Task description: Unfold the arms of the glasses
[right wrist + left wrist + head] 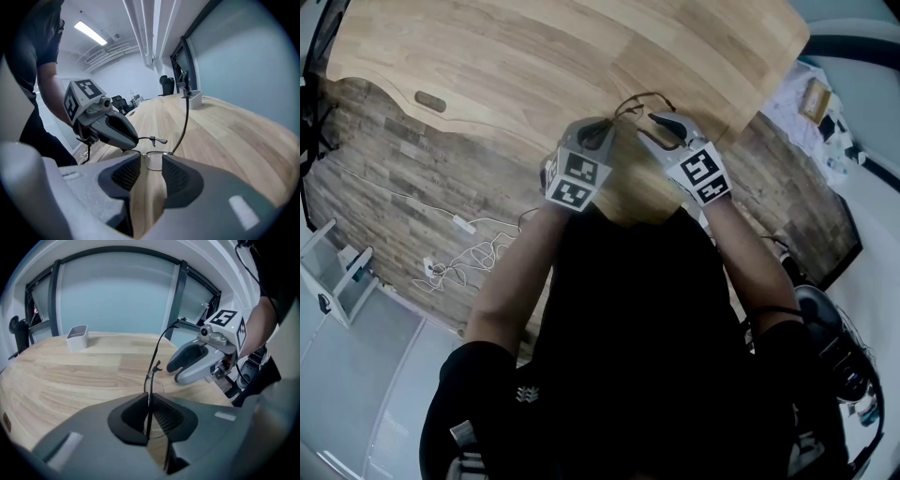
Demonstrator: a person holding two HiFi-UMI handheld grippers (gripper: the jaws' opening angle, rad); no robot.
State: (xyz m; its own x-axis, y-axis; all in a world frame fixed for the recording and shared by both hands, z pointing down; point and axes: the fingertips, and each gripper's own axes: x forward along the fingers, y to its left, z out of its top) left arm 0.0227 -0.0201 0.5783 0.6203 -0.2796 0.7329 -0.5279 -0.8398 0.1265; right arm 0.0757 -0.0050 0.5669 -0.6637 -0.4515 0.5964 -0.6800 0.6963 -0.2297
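Left hand-held gripper (602, 127), glasses (649, 95), right hand-held gripper (661, 129)

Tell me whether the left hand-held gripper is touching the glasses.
Touching. The left gripper view shows the left hand-held gripper with its jaws closed on the thin frame of the glasses, with no gap on either side.

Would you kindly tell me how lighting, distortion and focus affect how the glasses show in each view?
Head view: fisheye bends the table edges, and the glasses are only a tiny thin wire. Left gripper view: even light, glasses sharp, corners black. Right gripper view: a ceiling light glares at upper left, and the lens reads clearly.
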